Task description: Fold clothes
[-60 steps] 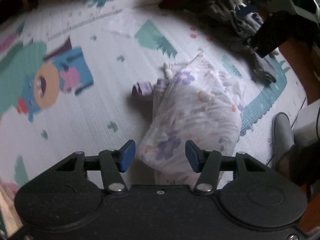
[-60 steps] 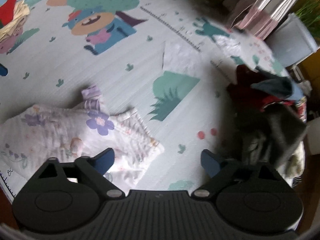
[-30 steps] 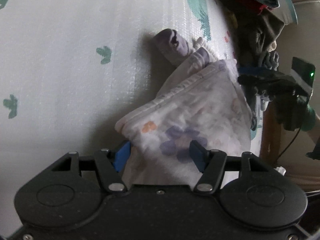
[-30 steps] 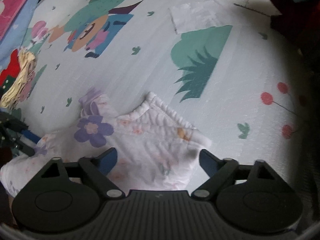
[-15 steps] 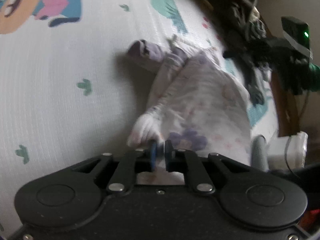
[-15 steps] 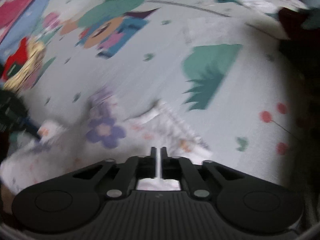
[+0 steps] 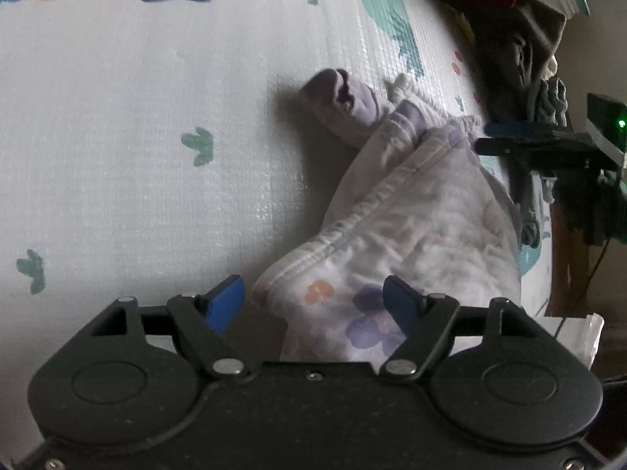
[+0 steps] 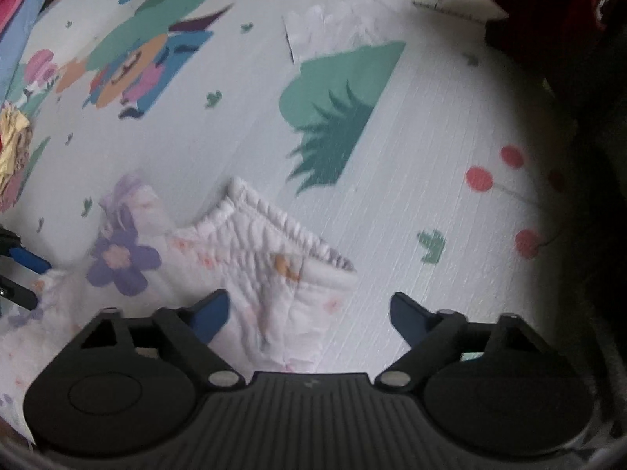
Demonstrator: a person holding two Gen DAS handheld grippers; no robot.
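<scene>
Garment (image 7: 411, 235): white, purple and orange flowers, lilac cuff. Mat (image 8: 411, 215): pale grey, green bushes, red cherries, cartoon figure. Gripper pads (image 7: 223, 303): blue.

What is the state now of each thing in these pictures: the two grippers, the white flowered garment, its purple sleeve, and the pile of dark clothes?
Left gripper: open, jaws on either side of the garment's hem corner.
Right gripper: open, over the garment's other end.
White garment with purple flowers: lying loosely bunched on the play mat, held by neither gripper.
Purple sleeve: crumpled, sticking out to the side.
Pile of dark clothes: heaped, unfolded.
</scene>
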